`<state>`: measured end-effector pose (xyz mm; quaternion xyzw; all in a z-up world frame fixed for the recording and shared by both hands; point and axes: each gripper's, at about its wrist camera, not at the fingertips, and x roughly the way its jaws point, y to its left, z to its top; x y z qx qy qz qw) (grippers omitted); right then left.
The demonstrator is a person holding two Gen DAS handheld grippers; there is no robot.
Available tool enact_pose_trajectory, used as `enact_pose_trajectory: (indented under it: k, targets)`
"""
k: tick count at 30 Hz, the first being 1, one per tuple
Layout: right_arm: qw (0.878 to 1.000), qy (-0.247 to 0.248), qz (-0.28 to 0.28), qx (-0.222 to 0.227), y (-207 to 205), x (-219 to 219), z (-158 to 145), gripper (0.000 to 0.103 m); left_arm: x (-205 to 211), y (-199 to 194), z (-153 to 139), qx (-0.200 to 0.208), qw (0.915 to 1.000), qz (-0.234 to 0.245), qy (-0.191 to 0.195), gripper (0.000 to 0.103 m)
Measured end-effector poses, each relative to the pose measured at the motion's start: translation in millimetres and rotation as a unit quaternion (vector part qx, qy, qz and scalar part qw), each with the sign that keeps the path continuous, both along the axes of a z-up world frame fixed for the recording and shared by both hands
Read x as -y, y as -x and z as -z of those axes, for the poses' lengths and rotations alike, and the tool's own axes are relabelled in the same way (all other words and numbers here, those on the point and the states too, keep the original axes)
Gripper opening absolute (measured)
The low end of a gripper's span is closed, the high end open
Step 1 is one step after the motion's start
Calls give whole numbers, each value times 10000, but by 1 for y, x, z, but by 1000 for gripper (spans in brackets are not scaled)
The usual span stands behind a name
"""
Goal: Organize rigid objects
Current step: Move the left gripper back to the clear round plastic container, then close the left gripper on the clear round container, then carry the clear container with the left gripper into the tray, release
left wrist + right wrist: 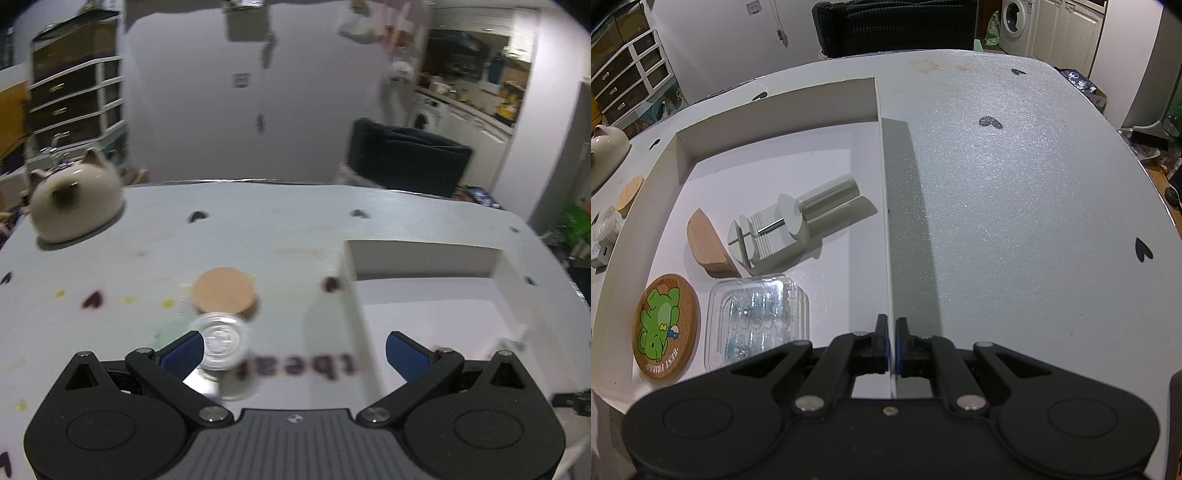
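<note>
Left wrist view is motion-blurred; the printed text on the table (258, 236) between the left gripper (293, 352) fingers is cut off and unreadable. The clear round container (221, 345) is smeared, and I cannot tell whether it touches the left finger's blue pad (183, 352) or just sits beside it. Left fingers spread wide, nothing held between them. The cork disc (224, 294) lies just beyond the container, ahead of the left finger. White box (352, 295) wall runs up between the fingers, nearer the right one; its inside is mostly washed out here.

Right gripper (891, 345): fingers pinched narrow on the box's right wall (886, 206), one finger each side. Left of these fingers, inside the box: clear plastic case (757, 317), partly hidden behind the gripper body, frog coaster (665, 326), wooden wedge (709, 245), grey watch-link tool (786, 221). Contents of the case hard to make out.
</note>
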<state>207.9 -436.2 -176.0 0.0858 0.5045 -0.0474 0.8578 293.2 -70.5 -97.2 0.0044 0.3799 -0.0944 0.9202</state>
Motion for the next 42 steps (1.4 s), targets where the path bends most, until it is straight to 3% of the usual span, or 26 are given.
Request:
enact_pose_trajectory:
  k: [7, 17, 27, 33, 42]
  targets:
    - [10000, -3, 10, -2, 0, 0, 1, 5, -23, -19, 22, -52, 9993, -359, -102, 103]
    - [10000, -9, 28, -5, 0, 0, 1, 5, -42, -40, 45, -191, 9995, -149, 209, 102]
    - [10000, -36, 74, -10, 0, 0, 1, 6, -32, -50, 58, -250, 9990, 60, -358, 79]
    - [10000, -36, 76, -10, 0, 1, 0, 6, -30, -49, 59, -190, 9990, 72, -400, 60]
    - [10000, -34, 71, -11, 0, 0, 0, 6, -29, -36, 49, -123, 9996, 110, -239, 57]
